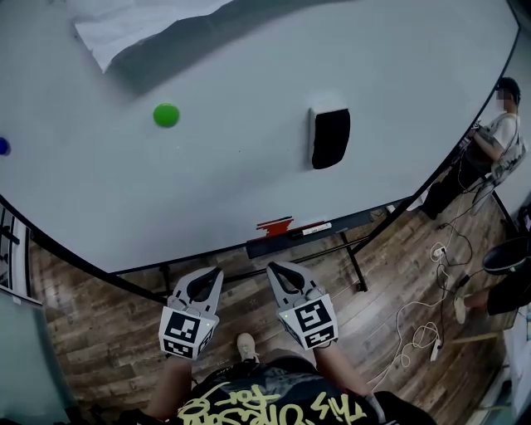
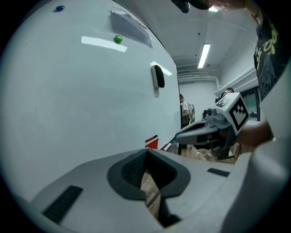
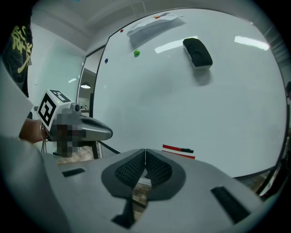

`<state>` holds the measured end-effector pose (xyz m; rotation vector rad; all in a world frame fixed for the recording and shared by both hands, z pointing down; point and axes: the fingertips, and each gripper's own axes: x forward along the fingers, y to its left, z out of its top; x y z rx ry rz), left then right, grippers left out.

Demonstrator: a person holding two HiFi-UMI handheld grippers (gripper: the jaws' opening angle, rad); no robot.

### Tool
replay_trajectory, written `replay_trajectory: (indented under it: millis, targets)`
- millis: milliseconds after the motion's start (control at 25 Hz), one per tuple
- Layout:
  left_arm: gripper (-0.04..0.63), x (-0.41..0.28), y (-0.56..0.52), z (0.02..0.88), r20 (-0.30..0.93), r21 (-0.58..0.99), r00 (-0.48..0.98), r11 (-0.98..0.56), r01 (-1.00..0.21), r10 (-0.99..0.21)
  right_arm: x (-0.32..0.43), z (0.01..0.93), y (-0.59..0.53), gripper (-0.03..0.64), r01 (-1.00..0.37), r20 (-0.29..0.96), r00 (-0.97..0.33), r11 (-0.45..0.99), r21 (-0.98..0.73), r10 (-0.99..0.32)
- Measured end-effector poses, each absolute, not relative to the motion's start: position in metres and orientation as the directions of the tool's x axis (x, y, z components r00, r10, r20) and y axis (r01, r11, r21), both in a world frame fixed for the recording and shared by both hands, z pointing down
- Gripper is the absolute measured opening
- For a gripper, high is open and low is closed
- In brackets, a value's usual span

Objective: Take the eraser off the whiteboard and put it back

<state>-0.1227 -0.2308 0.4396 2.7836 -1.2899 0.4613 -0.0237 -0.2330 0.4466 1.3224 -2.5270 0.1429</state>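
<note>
On the whiteboard (image 1: 232, 183): eraser (image 1: 330, 138) clings right of centre, well above the lower edge.
Left gripper (image 1: 216, 272): jaws together, empty, below the board's lower edge.
Right gripper (image 1: 274, 268): jaws together, empty, beside the left.

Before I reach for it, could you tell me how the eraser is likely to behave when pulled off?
The eraser clings to the upright whiteboard unsupported, so it is probably magnetic: it may resist, then pop free. Its small blocky shape suggests light and stiff.

green magnet (image 1: 166, 114) | blue magnet (image 1: 3, 146) | paper sheet (image 1: 124, 25) | red marker (image 1: 274, 226) on tray (image 1: 357, 220) | person (image 1: 489, 141) far right
</note>
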Motion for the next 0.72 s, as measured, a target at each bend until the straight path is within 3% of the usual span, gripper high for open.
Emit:
replay_trajectory:
  millis: [720]
  targets:
    - [0.008,-0.103,-0.225,0.432,0.275,-0.092,0.570,-0.612,-0.786,-0.774,-0.009,0.422,-0.234,0.010,-0.763,0.241,-0.602,0.637,0.105,-0.761]
